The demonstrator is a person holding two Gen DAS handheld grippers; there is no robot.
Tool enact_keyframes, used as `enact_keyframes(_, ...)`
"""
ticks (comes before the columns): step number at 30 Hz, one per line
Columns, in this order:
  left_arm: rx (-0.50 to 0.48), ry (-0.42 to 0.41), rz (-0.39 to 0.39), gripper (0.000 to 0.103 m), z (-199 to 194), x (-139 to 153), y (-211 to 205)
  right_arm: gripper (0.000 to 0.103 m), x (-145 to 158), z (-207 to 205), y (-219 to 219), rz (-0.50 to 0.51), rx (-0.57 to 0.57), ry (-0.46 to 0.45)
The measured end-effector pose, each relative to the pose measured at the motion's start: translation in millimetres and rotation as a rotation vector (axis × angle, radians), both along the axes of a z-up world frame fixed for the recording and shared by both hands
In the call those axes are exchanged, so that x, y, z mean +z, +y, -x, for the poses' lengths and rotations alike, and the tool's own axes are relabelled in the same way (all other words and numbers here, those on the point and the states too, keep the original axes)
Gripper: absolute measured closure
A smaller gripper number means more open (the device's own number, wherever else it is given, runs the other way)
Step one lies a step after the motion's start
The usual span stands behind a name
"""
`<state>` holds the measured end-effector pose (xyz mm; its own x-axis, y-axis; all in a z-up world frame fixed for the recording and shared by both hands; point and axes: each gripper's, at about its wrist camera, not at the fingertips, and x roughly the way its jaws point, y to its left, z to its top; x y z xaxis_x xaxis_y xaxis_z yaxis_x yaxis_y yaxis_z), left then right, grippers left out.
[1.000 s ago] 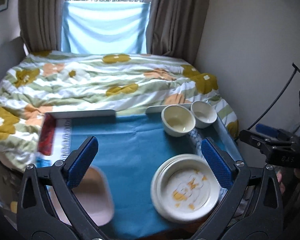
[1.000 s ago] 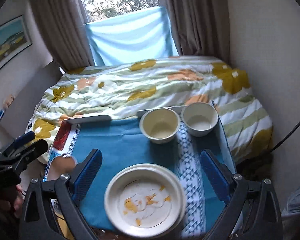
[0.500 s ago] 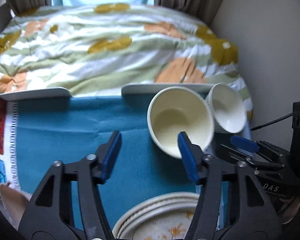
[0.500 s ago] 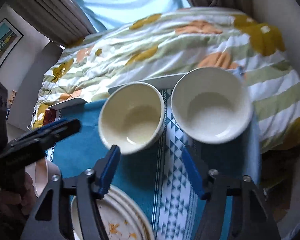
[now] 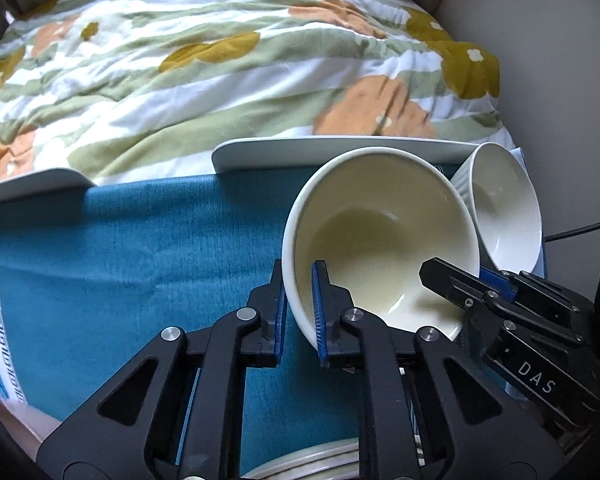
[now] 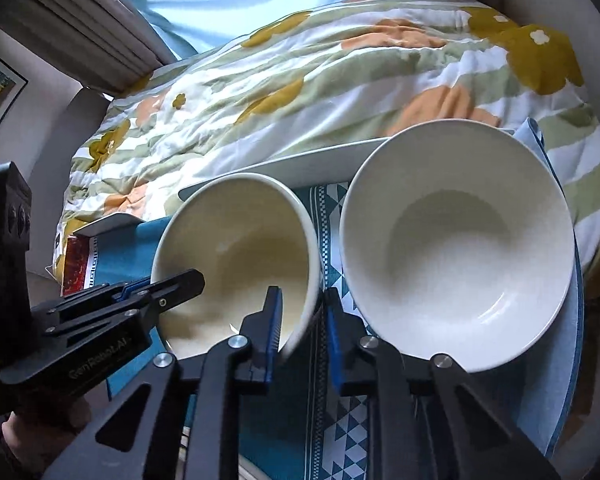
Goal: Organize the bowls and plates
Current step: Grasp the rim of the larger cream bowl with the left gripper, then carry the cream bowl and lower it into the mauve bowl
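Note:
A cream bowl (image 5: 380, 232) stands on the blue cloth (image 5: 140, 260), with a white bowl (image 5: 500, 208) touching its right side. My left gripper (image 5: 299, 276) is shut on the cream bowl's near-left rim, one pad inside and one outside. In the right wrist view my right gripper (image 6: 302, 296) straddles the near-right rim of the same cream bowl (image 6: 236, 240). Its jaws are closing, with the wall between the pads. The white bowl (image 6: 456, 240) sits just right of that gripper, untouched. Each gripper shows in the other's view: the right gripper (image 5: 460, 280), the left gripper (image 6: 172, 280).
A stack of cream plates (image 5: 320, 456) peeks in at the bottom edge, under my left gripper. A white tray rim (image 5: 300, 152) borders the cloth at the back. Behind it lies a flowered quilt (image 5: 220, 60). A pale wall (image 5: 560, 60) closes off the right side.
Both grippers came down and forward from above the plates to the cream bowl. Their jaws went from wide apart to closed on its rim, left and right.

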<state>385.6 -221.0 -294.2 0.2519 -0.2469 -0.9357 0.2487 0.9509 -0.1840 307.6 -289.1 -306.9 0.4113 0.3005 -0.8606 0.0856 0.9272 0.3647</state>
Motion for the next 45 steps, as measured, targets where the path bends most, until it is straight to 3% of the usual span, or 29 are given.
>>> enact_keyframes(9,0.009,-0.048,-0.025,0.093,8,20,1,0.085,11,0,3,0.015,0.027,-0.024)
enact_keyframes(17,0.055,-0.151,0.000,0.093,35,74,24,0.085,59,16,22,0.049,0.076,-0.105)
enact_keyframes(25,0.126,-0.257,0.044,0.093,84,137,98,0.085,120,52,87,0.079,0.137,-0.217)
enact_keyframes(31,0.157,-0.289,0.038,0.093,127,162,176,0.085,142,79,158,0.064,0.171,-0.247)
enact_keyframes(38,0.177,-0.273,0.014,0.093,169,157,270,0.085,135,108,247,0.051,0.218,-0.227)
enact_keyframes(45,0.172,-0.178,-0.022,0.093,189,113,330,0.085,92,122,311,0.075,0.245,-0.147)
